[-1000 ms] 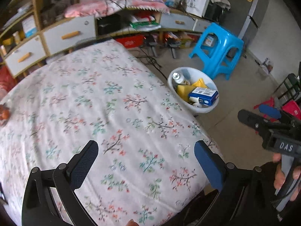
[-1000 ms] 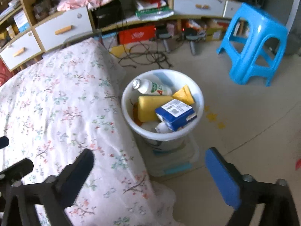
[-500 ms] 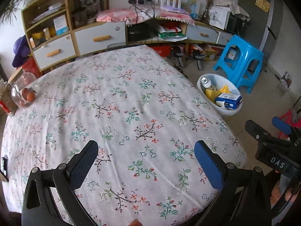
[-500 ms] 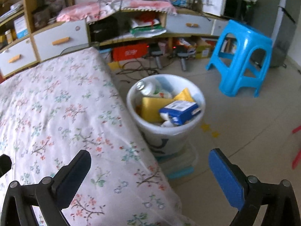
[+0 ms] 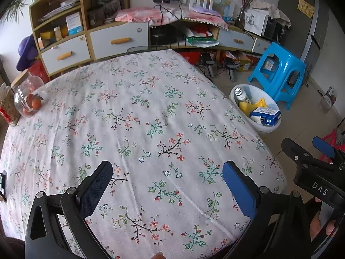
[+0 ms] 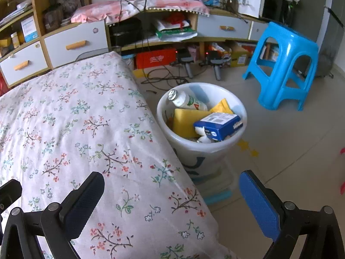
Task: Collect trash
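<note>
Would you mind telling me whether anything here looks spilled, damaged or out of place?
Nothing looks spilled or damaged. The white bin stands upright beside the table, with the blue box, yellow packet and bottle inside its rim.

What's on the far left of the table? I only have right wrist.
Observer: A glass jar with orange fruit inside stands at the left edge of the tablecloth.
Operator: Left gripper holding anything?
Observer: No. The left gripper is open and empty, above the near part of the cloth.
Operator: Anything behind my right gripper?
Observer: The left view shows the right gripper off the table's right side, with a hand on its handle.
</note>
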Motion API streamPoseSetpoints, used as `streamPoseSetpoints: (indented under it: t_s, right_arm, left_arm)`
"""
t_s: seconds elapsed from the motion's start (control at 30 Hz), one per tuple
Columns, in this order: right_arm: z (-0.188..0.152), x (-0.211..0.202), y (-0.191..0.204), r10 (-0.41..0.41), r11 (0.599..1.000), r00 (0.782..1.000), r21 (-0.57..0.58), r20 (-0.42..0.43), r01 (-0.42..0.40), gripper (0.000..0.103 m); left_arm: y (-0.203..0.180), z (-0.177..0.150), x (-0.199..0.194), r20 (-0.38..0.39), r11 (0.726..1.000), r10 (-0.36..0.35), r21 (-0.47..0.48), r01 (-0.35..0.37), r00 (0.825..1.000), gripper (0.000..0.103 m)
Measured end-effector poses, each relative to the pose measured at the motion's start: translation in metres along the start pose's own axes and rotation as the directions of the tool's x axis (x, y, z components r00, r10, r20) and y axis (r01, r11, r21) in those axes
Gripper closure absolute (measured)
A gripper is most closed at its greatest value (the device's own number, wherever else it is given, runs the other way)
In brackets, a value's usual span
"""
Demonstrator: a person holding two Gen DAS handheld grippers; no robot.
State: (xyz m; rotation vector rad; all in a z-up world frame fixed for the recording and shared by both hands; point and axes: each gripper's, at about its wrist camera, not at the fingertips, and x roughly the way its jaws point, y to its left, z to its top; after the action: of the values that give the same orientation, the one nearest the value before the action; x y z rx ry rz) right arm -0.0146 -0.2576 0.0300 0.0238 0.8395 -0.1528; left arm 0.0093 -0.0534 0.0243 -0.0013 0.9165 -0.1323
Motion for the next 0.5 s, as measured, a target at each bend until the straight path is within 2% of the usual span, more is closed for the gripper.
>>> streamPoseSetpoints:
  t_s: [0.5]
  right_arm:
    - [-0.0003,-0.0021,-0.0011,-0.005,1.0,1.0,-0.003,0.006,0.005,0.001]
  left_arm:
    - [-0.0034,-0.0022,-0.0022,0.001,1.0,-0.008,0.006,0.008,1.0,0.0]
